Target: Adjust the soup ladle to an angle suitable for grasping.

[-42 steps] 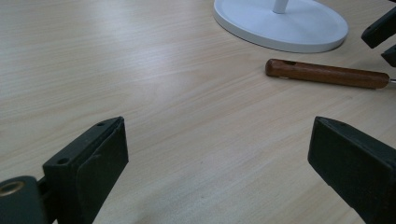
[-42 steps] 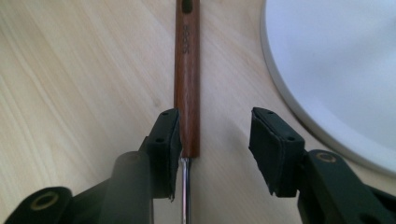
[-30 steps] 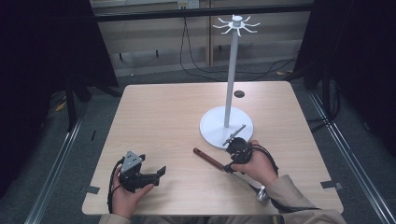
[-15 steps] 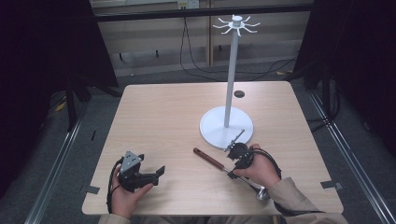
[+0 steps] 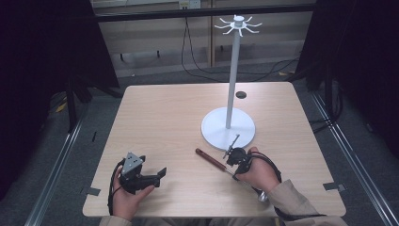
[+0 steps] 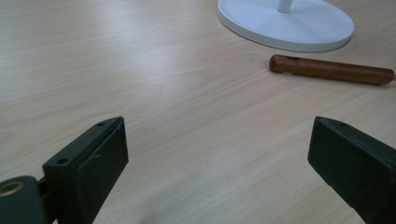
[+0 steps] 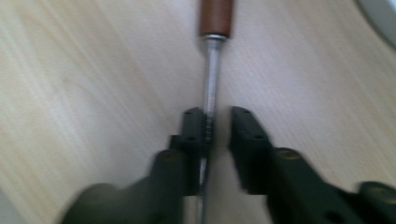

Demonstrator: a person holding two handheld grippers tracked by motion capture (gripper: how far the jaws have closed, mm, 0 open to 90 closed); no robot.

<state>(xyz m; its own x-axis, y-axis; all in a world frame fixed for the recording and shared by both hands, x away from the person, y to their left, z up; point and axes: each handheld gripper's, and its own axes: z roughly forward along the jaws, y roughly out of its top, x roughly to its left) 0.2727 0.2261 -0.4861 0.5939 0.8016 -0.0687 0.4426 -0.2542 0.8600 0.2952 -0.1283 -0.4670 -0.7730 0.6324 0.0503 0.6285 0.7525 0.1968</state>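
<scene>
Utensil (image 5: pixel 210 158): laid flat on the worktop (image 5: pixel 164 122), its thin metal shaft (image 7: pixel 211 70) running straight out ahead between the jaws of the right claw (image 7: pixel 218 114).
Right claw (image 5: pixel 229 160): its jaws have just been closing around the shaft. One pad is laid against the metal, while a narrow gap is left at the other, so nothing is pinched yet.
Step in hand: the squeeze is best completed evenly, with the shaft centred between the pads and the claw kept low. A thin round shaft is judged likely to roll or slip if it is caught off-centre.
Look of the utensil: a reddish-brown wooden handle (image 6: pixel 331 70), rounded at its far end, is joined by a metal collar to a plain silver shaft.
Stand (image 5: pixel 228 132): its white round base is seen just beyond the right claw, apart from the utensil.
Left claw (image 5: pixel 162 173): spread wide and empty (image 6: pixel 219 126), well off to the side of the right claw.
</scene>
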